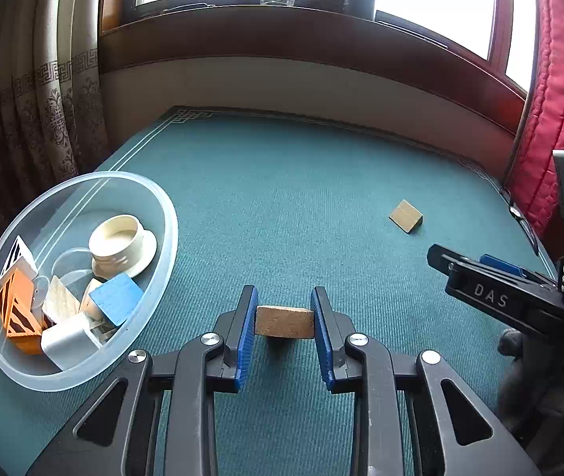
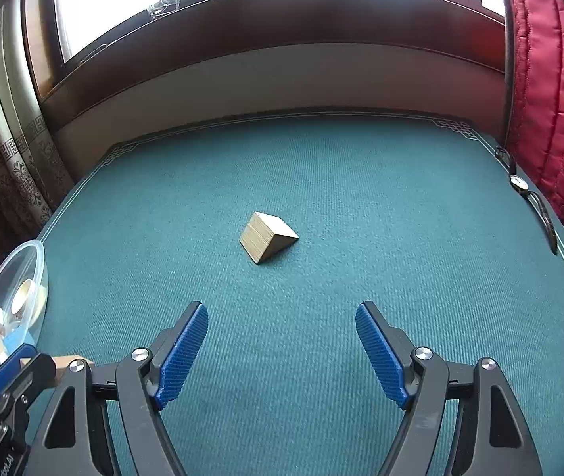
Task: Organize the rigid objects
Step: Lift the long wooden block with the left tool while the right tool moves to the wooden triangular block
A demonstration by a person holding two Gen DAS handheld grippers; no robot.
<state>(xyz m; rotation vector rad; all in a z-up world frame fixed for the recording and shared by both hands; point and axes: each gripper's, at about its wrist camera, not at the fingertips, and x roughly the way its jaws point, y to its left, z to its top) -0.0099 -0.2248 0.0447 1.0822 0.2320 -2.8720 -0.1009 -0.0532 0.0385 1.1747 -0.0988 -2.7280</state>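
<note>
Between the blue pads of your left tongs (image 1: 284,323) sits a flat brown wooden block (image 1: 284,321), gripped by its two ends; the jaws are closed only as far as the block's length allows. A shadow beneath suggests the block is lifted just off the green table (image 1: 302,198), though that is a judgement.

Take the clear bowl (image 1: 163,214) as your landmark. It stands at the table's left edge, and the held block hangs just to its right, near the rim but apart from it. Inside the bowl lie pieces already gathered: a blue cube (image 1: 115,297), a cream ring-shaped piece (image 1: 121,244), an orange block (image 1: 18,309), a white block (image 1: 70,341) and pale wooden pieces.

Your right tongs (image 2: 282,353) are spread wide and hold nothing. They point at a tan wooden wedge (image 2: 268,238) lying alone on the table, well to the right of the bowl. Farther right again, at the table's edge, lies a wristwatch (image 2: 518,183), beside a red quilted cloth (image 2: 551,79).

Risks, as a judgement: the bowl is crowded, so a drop near its rim could bounce the block out or tip the bowl. The wedge's sloping face could slip from the right pads if they close across the slope.
</note>
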